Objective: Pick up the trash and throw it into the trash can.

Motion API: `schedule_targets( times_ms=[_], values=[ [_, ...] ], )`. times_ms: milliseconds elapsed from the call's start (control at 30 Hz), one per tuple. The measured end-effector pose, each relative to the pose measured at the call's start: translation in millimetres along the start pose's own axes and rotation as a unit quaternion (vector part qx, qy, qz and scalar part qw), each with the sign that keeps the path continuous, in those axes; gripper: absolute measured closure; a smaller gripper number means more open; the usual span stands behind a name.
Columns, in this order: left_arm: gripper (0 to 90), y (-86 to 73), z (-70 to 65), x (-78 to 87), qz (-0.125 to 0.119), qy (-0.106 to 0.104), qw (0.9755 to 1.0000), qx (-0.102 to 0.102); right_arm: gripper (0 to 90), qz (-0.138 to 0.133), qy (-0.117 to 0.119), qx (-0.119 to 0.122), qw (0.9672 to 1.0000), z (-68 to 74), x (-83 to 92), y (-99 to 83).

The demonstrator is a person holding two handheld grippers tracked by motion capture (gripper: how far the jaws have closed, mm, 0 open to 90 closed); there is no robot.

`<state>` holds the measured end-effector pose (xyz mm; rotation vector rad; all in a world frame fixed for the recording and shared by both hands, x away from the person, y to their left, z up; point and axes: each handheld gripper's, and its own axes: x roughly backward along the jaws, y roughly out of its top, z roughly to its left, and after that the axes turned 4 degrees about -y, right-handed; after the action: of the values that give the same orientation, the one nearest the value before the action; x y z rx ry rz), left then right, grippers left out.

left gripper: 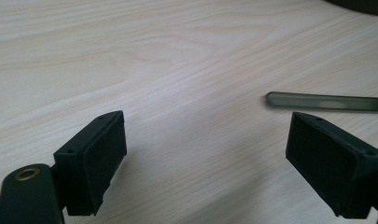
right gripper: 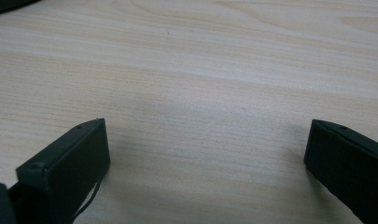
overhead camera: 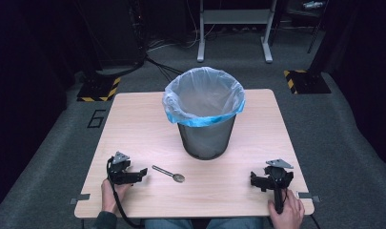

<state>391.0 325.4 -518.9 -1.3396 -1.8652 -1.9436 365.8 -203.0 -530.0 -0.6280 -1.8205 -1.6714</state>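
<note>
A metal spoon (overhead camera: 169, 173) lies flat on the wooden table (overhead camera: 133, 124), in front of a grey waste bin (overhead camera: 206, 138) lined with a clear and blue bag. My left gripper (overhead camera: 142, 172) rests on the table just left of the spoon's handle, jaws wide open with nothing between them. In the left gripper view the spoon's handle (left gripper: 326, 102) lies just beyond the right jaw. My right gripper (overhead camera: 254, 181) sits near the table's front right, open and empty; bare wood lies between its jaws (right gripper: 205, 140).
The bin stands at the table's middle, its open mouth (overhead camera: 204, 93) facing up. Grey tabs (overhead camera: 80, 198) mark the table's front corners. Around the table is grey carpet with black-and-yellow floor plates (overhead camera: 99, 89) and a white frame (overhead camera: 234, 19) behind.
</note>
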Motion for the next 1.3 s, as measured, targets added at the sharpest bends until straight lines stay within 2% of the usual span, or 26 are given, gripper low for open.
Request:
schedule_targets(
  times_ms=[33,67,133,233,333,533,767,1000,1200,1300],
  values=[
    [10.8,0.0,0.0,0.0,0.0,0.0,1.0,0.0,0.0,0.0,0.0,0.0,1.0,0.0,0.0,0.0],
    [10.0,3.7,-2.8,0.9,0.001,-0.011,0.9999,-0.009,0.0,0.0,0.0,0.0,1.0,0.0,0.1,0.0],
    [9.5,5.4,-4.9,0.6,0.001,-0.014,0.9998,-0.012,0.0,0.001,0.0,-0.001,1.0,0.1,0.1,0.0],
    [8.2,11.9,-14.7,-2.9,0.005,-0.017,0.9993,-0.033,0.0,0.0,0.0,0.0,1.0,0.0,0.1,0.0],
    [8.1,14.4,-20.0,-6.0,0.006,-0.021,0.9989,-0.042,0.0,0.0,0.0,0.0,1.0,0.0,0.1,0.0],
    [8.1,17.6,-32.0,-16.7,0.028,-0.031,0.997,-0.066,0.0,0.0,0.0,0.0,1.0,0.0,0.1,0.0],
    [10.0,18.2,-35.1,-24.2,0.037,-0.014,0.997,-0.066,0.0,0.0,0.0,0.0,1.0,0.0,0.1,0.0],
    [11.2,22.2,-33.2,-40.4,0.047,0.01,0.9964,-0.069,0.0,0.0,0.0,0.0,1.0,0.0,0.0,0.0],
    [11.7,33.4,-32.0,-50.0,0.042,0.021,0.9974,-0.055,0.0,0.0,0.0,0.0,1.0,0.0,0.0,0.0],
    [11.5,36.7,-37.2,-50.1,0.036,0.01,0.9984,-0.042,0.0,0.0,0.0,0.0,1.0,0.0,0.0,0.0]
  ],
)
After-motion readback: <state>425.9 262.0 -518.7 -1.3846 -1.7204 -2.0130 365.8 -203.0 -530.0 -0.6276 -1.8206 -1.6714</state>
